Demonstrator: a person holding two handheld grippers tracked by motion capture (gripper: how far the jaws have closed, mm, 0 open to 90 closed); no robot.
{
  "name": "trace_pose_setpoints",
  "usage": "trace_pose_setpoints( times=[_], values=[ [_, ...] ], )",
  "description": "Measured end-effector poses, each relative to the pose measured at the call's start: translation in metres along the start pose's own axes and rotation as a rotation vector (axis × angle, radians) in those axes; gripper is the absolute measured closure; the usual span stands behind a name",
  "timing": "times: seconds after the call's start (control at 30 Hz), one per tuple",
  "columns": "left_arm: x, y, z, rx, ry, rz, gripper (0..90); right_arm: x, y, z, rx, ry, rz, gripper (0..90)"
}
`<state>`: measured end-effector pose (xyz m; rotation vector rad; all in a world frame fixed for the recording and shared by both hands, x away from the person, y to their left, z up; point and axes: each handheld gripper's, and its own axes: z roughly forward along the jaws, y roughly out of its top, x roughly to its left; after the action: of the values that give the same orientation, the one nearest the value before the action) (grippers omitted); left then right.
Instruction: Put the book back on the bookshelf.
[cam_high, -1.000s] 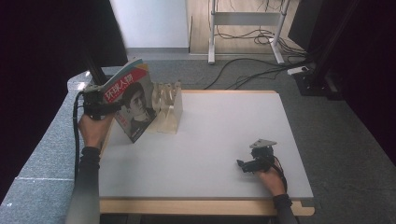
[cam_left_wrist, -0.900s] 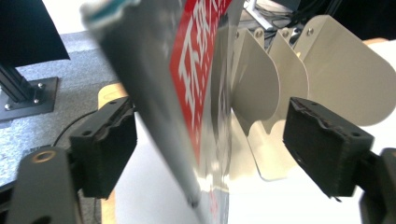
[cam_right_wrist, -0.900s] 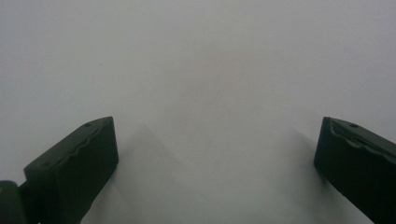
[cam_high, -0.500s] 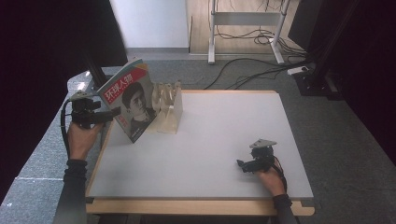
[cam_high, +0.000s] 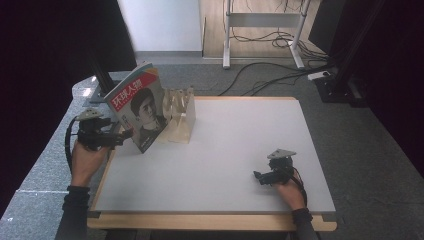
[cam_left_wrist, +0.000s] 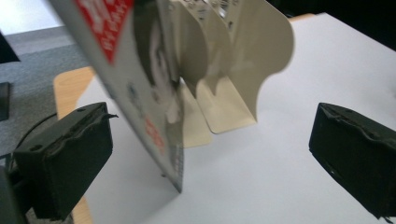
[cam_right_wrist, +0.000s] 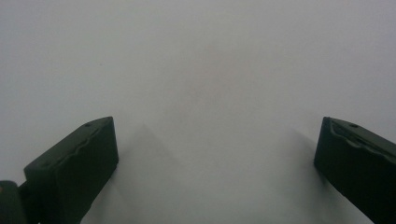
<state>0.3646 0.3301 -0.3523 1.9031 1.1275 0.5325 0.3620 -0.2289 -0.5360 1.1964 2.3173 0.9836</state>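
The left tongs (cam_high: 120, 136) have just been opening and now stand wide, the magazine's (cam_high: 139, 112) lower edge between the jaws but untouched; the right tongs (cam_high: 257, 176) gape empty near the surface's (cam_high: 240, 150) front right corner. The magazine leans against the beige bookends (cam_high: 180, 114) at the far left corner. It looks light, floppy and glossy, so I would pinch it near the spine.

White table top (cam_high: 235, 150) on grey carpet, metal stand (cam_high: 262, 20) and black cables (cam_high: 280, 67) beyond.
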Motion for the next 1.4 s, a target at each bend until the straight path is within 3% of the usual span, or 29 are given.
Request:
trace_pose_setpoints(
  times=[0.23, 0.5, 0.7, 0.83, 1.1, 1.4],
  values=[
    [-0.026, -0.005, 0.004, 0.021, -0.037, 0.067, 0.0, 0.000, 0.000, 0.000, 0.001, -0.001, 0.002, 0.0],
    [-0.050, -0.007, 0.016, 0.019, -0.108, 0.096, 0.0, 0.000, 0.000, 0.000, 0.000, -0.001, 0.000, 0.0],
    [-0.075, -0.013, 0.039, 0.041, -0.170, 0.144, 0.0, 0.000, 0.000, 0.000, 0.001, -0.001, 0.002, 0.0],
    [-0.086, -0.016, 0.053, 0.044, -0.207, 0.153, 0.0, 0.000, 0.000, 0.000, 0.002, -0.001, 0.004, 0.0],
    [-0.101, -0.025, 0.077, 0.063, -0.238, 0.169, 0.0, 0.000, 0.000, 0.000, 0.002, -0.002, 0.003, 0.0],
    [-0.106, -0.043, 0.106, 0.097, -0.252, 0.175, 0.0, 0.001, 0.000, 0.000, 0.002, -0.002, 0.003, 0.0]
  ],
)
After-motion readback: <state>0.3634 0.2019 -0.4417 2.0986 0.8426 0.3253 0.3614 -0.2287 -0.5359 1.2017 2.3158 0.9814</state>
